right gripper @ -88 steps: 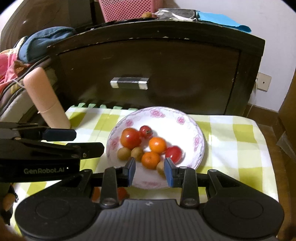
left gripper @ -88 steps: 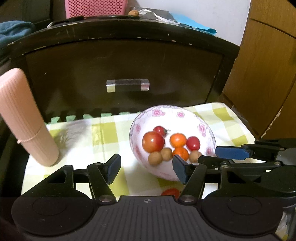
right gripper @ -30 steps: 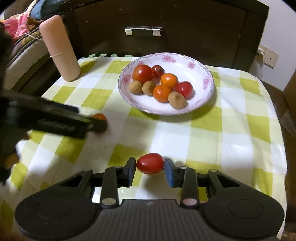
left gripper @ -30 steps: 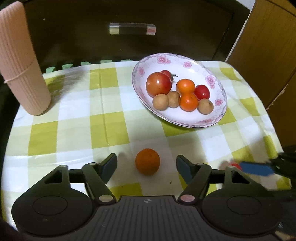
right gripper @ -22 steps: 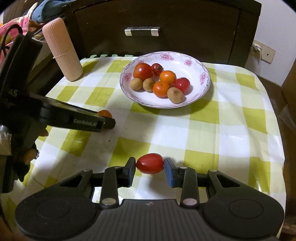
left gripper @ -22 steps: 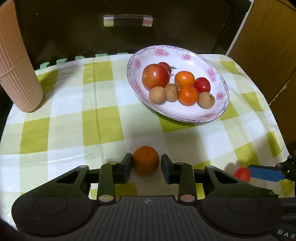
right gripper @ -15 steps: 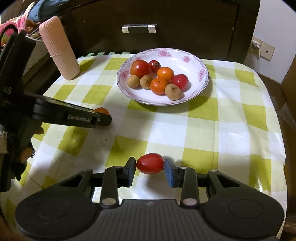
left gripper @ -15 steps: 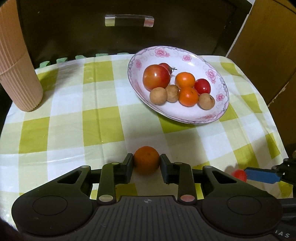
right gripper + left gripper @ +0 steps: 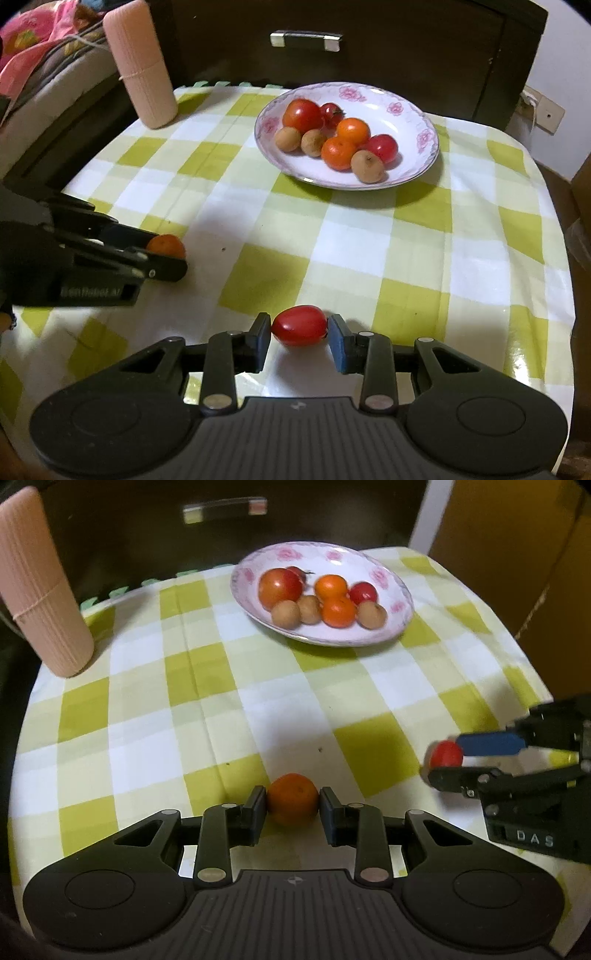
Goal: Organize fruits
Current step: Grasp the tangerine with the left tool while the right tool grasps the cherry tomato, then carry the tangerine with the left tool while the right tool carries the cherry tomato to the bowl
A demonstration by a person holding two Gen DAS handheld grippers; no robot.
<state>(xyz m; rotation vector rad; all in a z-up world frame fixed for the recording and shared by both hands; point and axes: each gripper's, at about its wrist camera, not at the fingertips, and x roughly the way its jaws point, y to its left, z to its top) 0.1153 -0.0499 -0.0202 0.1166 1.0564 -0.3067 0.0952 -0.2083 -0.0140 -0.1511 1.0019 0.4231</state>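
Note:
A small orange [image 9: 291, 798] sits between the pads of my left gripper [image 9: 291, 806], low over the green-and-white checked cloth. Both pads touch it, and the jaws are opening slightly. In the right wrist view the same orange [image 9: 167, 244] shows at the left gripper's tips [image 9: 168, 260]. My right gripper [image 9: 300, 334] is shut on an oval red tomato [image 9: 300, 325], just above the cloth near the front edge. In the left wrist view that tomato [image 9: 445, 754] is at the far right. A white floral plate [image 9: 403, 590] at the back holds several tomatoes, oranges and brown fruits.
A pink ribbed cylinder [image 9: 40, 590] stands at the table's back left corner. Behind the table is a dark cabinet with a metal drawer handle [image 9: 306, 40]. A wooden panel [image 9: 517, 554] is on the right and bedding [image 9: 37, 48] on the left.
My left gripper's jaws closed in from wide apart onto the orange, then it shifted and rolled a little with the fruit. My right gripper kept hold of the tomato.

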